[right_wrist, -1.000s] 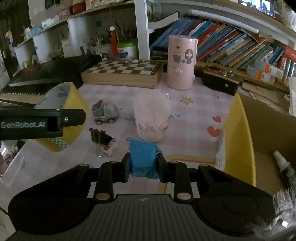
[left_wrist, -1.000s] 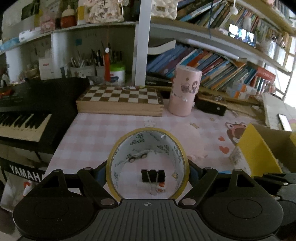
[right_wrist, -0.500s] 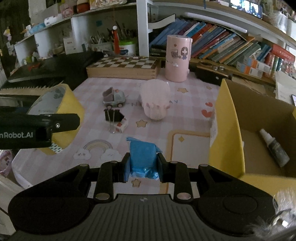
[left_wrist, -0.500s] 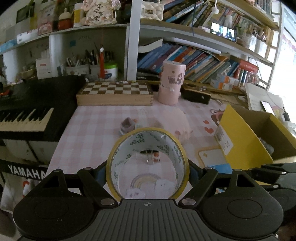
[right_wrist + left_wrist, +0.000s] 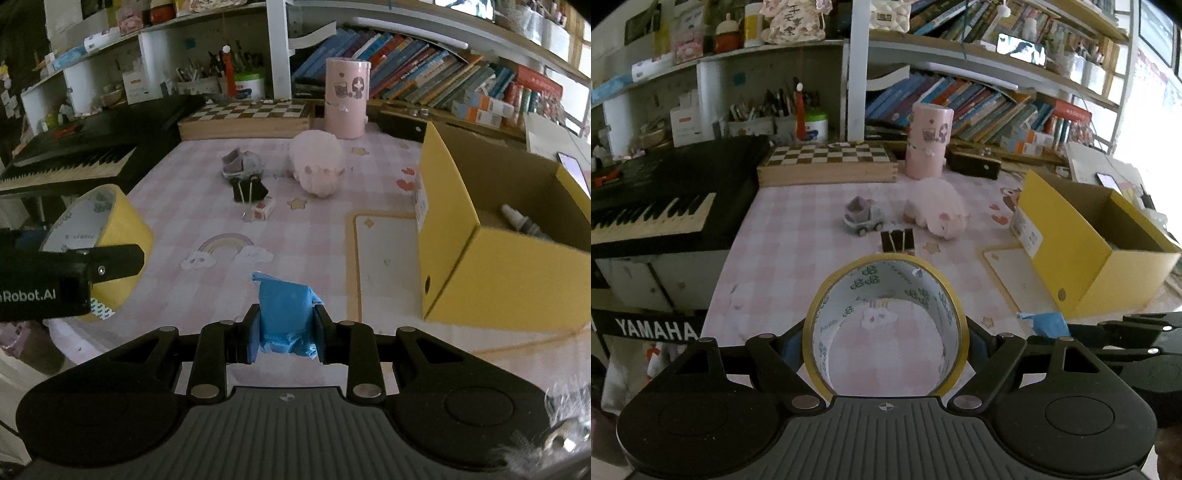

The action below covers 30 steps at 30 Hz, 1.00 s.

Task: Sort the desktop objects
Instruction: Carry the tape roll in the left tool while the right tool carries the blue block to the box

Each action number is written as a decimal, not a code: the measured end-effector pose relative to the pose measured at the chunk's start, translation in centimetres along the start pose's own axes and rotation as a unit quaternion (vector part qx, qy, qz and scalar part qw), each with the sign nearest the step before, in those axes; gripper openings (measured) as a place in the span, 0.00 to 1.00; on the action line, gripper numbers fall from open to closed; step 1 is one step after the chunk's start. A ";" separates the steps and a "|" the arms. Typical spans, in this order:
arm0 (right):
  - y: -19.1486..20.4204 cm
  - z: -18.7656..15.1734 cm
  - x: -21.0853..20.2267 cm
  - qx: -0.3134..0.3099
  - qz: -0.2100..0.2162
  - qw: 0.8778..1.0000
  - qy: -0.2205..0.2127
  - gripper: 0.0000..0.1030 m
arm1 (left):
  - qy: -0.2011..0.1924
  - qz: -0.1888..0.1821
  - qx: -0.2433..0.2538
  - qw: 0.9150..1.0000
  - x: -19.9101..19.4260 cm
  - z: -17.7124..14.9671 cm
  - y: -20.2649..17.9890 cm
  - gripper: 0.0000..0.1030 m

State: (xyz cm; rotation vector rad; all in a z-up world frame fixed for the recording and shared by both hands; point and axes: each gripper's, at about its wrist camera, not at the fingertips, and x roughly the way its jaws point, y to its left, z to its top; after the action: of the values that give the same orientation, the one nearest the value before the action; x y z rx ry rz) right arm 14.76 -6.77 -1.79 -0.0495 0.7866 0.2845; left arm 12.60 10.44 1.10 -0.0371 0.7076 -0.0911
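So right at our left claw (image 5: 885,345) we've got the tape roll (image 5: 886,325), pinched across its outside so the jaws sit wide, clamped on it, hole facing forward. Our right claw (image 5: 284,332) is squeezed nearly together on a crumpled blue packet (image 5: 284,314), a small soft thing, so that narrow grip makes sense. Both are held up off the tabletop (image 5: 314,240), probably so we can carry them over in one go.

Just ahead and to the right of the right claw sits the yellow box (image 5: 498,258), open on top with a small bottle (image 5: 522,223) already inside, so that looks like the drop spot.

Further out ahead: a binder clip (image 5: 249,192), a toy car (image 5: 242,166) and a pink plush (image 5: 317,166) left to sort. Beyond them, a chessboard box (image 5: 243,120) and a pink canister (image 5: 347,98).
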 end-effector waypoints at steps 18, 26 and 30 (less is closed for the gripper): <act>1.7 -5.4 -4.0 0.045 -0.026 0.999 0.009 0.26 | 0.007 -0.040 0.042 0.998 -3.5 -3.8 -0.5 0.80; 1.0 -7.4 -5.7 0.075 -0.054 0.996 0.013 0.25 | 0.013 -0.074 0.066 0.995 -3.7 -4.5 -2.1 0.80; 0.4 -8.2 -6.4 0.091 -0.070 0.993 0.016 0.25 | 0.013 -0.091 0.080 0.993 -3.6 -4.7 -3.1 0.80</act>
State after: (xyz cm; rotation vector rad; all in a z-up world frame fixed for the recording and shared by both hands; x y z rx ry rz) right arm 4.65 -9.14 -3.07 0.0635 0.8338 0.0787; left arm 6.60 7.65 0.12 0.0534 0.7201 -0.3236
